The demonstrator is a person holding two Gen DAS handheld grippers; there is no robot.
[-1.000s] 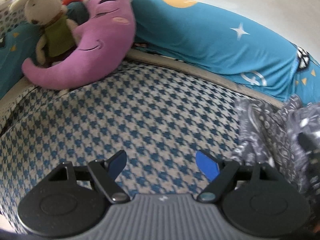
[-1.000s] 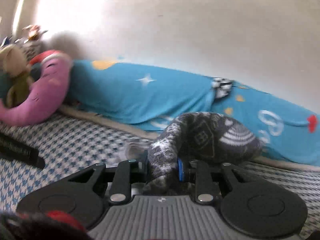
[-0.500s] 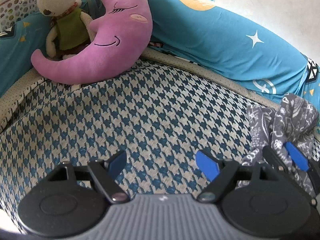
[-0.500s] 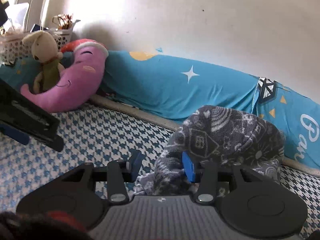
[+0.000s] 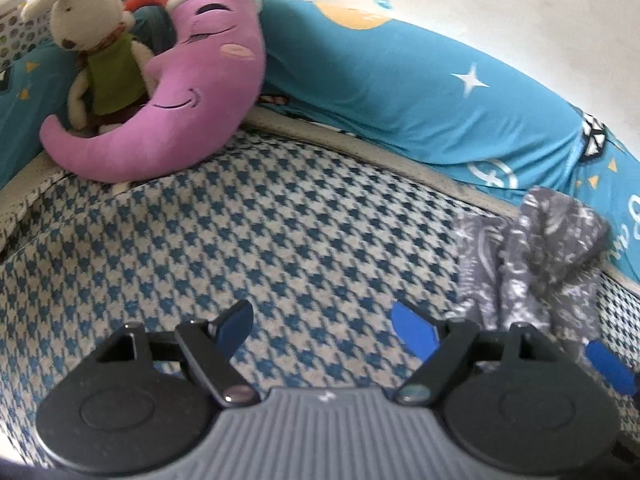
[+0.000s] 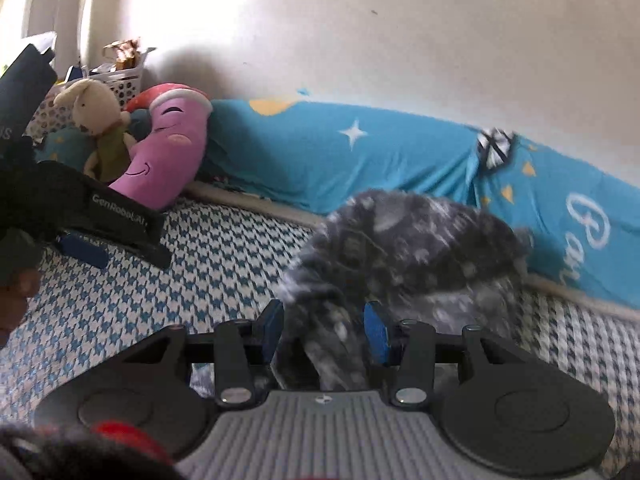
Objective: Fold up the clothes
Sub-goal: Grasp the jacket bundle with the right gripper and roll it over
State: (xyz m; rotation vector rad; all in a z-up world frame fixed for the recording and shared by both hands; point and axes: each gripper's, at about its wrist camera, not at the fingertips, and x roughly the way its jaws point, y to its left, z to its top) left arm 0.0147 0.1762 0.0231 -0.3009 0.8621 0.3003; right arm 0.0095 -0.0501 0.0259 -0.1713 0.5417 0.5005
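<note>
A dark grey patterned garment (image 6: 404, 248) lies bunched on the houndstooth bed cover (image 5: 260, 232), against the blue bolster. My right gripper (image 6: 324, 314) is at its near end. Its jaws are partly apart, and blurred cloth fills the gap between the blue pads (image 6: 376, 330). In the left wrist view the garment (image 5: 536, 256) sits at the right, and one blue finger of the right gripper (image 5: 608, 364) shows below it. My left gripper (image 5: 322, 312) is open over bare cover, holding nothing, left of the garment.
A long blue star-print bolster (image 5: 420, 92) runs along the wall. A purple moon cushion (image 5: 188, 96) and a stuffed rabbit (image 5: 96, 52) sit in the far left corner, with a white basket (image 6: 120, 76) behind. A hand (image 6: 16, 296) holds the left gripper.
The right gripper's jaws, shut on the garment a second ago, have come apart and then narrowed a little. The garment bundle now looks blurred. The left gripper stayed open and shifted slightly.
</note>
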